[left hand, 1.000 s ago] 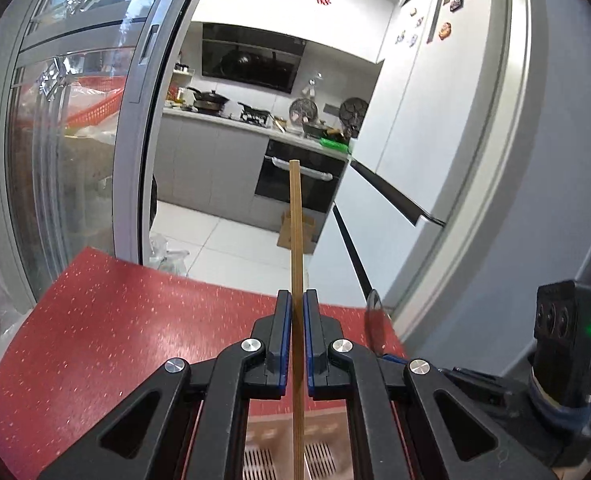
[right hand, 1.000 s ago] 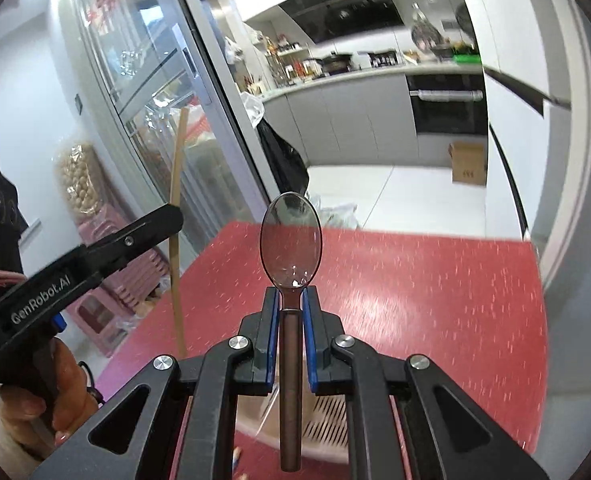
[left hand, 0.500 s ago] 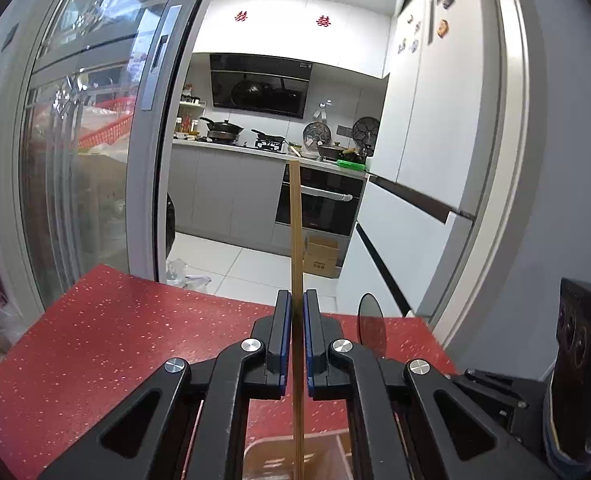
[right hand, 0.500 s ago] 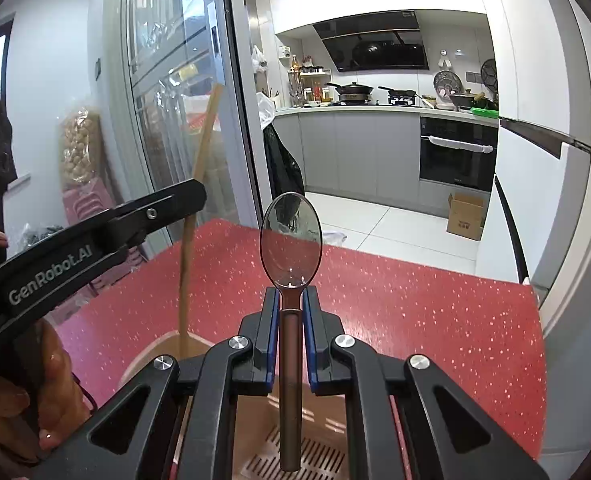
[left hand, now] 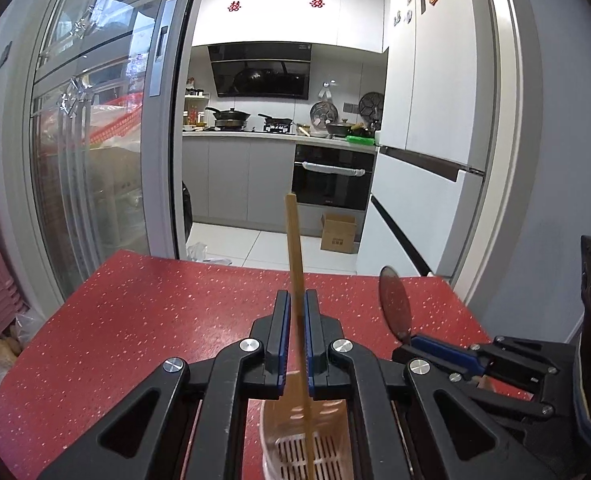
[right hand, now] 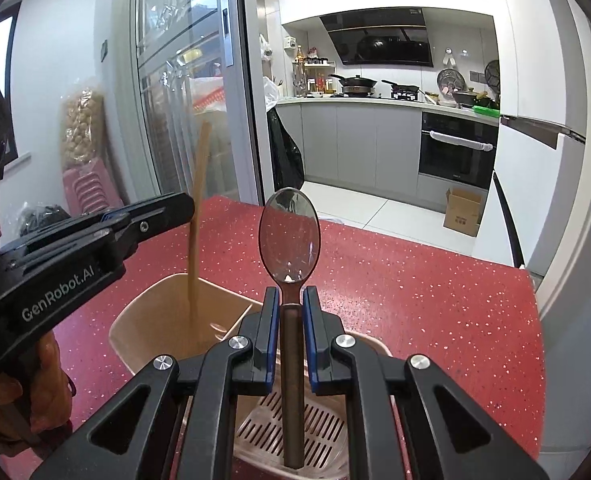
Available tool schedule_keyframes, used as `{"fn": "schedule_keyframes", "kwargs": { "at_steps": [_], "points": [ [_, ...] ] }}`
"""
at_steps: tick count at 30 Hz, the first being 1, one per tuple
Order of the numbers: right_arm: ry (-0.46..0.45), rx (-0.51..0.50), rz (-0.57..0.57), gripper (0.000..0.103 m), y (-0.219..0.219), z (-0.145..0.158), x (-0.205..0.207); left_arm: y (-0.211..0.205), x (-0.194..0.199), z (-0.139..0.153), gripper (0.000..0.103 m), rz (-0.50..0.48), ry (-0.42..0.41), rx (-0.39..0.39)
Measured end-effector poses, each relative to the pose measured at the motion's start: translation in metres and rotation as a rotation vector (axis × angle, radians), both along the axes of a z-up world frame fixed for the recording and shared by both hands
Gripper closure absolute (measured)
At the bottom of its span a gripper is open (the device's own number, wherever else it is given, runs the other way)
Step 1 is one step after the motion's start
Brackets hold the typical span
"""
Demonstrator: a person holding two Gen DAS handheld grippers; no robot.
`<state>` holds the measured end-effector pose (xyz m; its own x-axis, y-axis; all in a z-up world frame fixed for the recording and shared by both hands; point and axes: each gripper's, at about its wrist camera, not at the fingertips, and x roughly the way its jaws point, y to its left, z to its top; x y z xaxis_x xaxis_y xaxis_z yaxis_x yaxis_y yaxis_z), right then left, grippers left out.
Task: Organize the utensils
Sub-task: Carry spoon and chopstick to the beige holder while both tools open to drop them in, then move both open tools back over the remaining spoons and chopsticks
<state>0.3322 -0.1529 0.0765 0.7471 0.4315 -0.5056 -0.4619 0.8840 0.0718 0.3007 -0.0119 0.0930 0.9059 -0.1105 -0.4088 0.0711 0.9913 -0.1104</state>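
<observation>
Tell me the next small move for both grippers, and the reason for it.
Probably lower both a little further, then release. The left gripper clamps the chopstick, whose lower end is already inside the utensil holder; the right gripper clamps the spoon, handle down over the slotted bottom.

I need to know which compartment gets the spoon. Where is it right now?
The spoon stands upright, clamped in the right gripper, handle down over the utensil holder and its slotted floor, right of the chopstick.
</observation>
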Motion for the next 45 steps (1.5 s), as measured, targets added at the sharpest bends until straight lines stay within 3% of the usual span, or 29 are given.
{"fn": "schedule_keyframes", "kwargs": {
  "at_steps": [8,12,20,23,25,34,45],
  "points": [
    [0.001,-0.013,0.006,0.088,-0.001,0.004,-0.008,0.006,-0.014,0.008,0.069,0.014,0.014,-0.006],
    [0.011,0.024,-0.012,0.062,-0.010,0.012,-0.016,0.008,-0.032,0.015,0.069,0.006,0.021,-0.001],
    [0.032,0.107,-0.041,0.040,-0.032,0.031,-0.048,0.022,-0.076,0.016,0.069,0.023,0.079,-0.015],
    [0.052,0.135,-0.045,0.037,-0.039,0.033,-0.064,0.027,-0.091,0.009,0.069,0.029,0.127,-0.031],
    [0.073,0.149,-0.050,0.021,-0.044,0.031,-0.078,0.030,-0.103,0.002,0.069,0.029,0.160,-0.028],
    [0.213,0.181,-0.100,0.017,-0.060,0.007,-0.126,0.035,-0.156,-0.034,0.069,0.032,0.275,-0.034],
    [0.422,0.131,-0.186,0.017,-0.075,-0.056,-0.171,0.031,-0.206,-0.082,0.069,0.008,0.385,-0.072]
  ]
}}
